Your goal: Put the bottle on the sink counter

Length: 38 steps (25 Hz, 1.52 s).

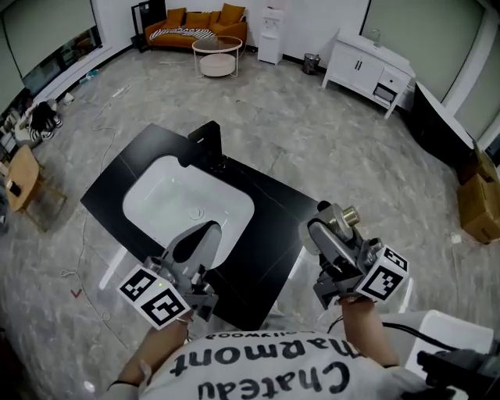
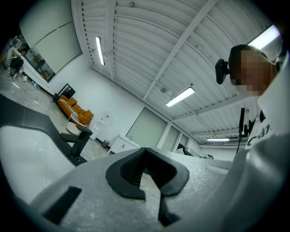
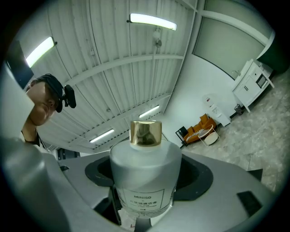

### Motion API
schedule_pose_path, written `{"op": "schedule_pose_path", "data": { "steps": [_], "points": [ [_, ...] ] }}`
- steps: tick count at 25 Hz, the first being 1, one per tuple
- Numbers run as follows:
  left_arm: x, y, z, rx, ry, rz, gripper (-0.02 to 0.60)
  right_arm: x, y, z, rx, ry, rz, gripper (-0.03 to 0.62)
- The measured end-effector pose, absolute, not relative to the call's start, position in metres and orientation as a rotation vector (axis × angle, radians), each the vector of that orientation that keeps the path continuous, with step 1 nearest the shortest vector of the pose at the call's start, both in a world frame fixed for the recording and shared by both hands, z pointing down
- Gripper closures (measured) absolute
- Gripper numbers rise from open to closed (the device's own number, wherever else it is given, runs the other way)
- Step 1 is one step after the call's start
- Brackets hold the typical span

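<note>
A frosted white bottle point(image 1: 337, 222) with a gold cap sits between the jaws of my right gripper point(image 1: 330, 231), which is shut on it and held above the counter's right edge. In the right gripper view the bottle point(image 3: 144, 174) stands upright, with the right gripper point(image 3: 146, 181) clamped round its lower body. The black sink counter point(image 1: 273, 223) holds a white basin point(image 1: 183, 205) and a black faucet point(image 1: 209, 145). My left gripper point(image 1: 201, 234) hovers over the basin's near rim. In its own view the left gripper point(image 2: 146, 168) has its jaws together with nothing held, and the faucet point(image 2: 78, 141) shows at the left.
On the grey stone floor beyond the counter stand an orange sofa point(image 1: 198, 23), a round white table point(image 1: 217, 55) and a white cabinet point(image 1: 367, 66). Cardboard boxes point(image 1: 478, 199) lie at the right, a wooden chair point(image 1: 19, 181) at the left. Cables trail across the floor.
</note>
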<state>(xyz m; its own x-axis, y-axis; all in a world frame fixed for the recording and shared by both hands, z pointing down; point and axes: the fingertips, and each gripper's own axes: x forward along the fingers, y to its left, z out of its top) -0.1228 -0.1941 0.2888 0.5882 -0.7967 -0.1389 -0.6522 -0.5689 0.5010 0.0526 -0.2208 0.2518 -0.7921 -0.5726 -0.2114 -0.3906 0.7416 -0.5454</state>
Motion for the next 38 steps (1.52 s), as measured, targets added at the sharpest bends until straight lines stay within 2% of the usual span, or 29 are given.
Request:
{"op": "schedule_pose_path", "data": {
  "steps": [8, 18, 29, 38],
  "points": [
    [-0.102, -0.252, 0.331, 2.379, -1.348, -0.421, 0.566, 0.051, -0.322, 0.315, -0.631, 2.640, -0.854, 0.250],
    [-0.100, -0.291, 0.397, 2.191, -1.537, -0.187, 0.566, 0.035, -0.414, 0.399, -0.572, 2.705, -0.990, 0.252],
    [-0.102, -0.308, 0.460, 1.997, -1.569, -0.142, 0.566, 0.021, -0.453, 0.476, -0.690, 2.914, -1.034, 0.252],
    [-0.088, -0.306, 0.462, 1.934, -1.567, -0.096, 0.566, 0.005, -0.451, 0.511, -0.792, 3.240, -0.884, 0.250]
  ]
}}
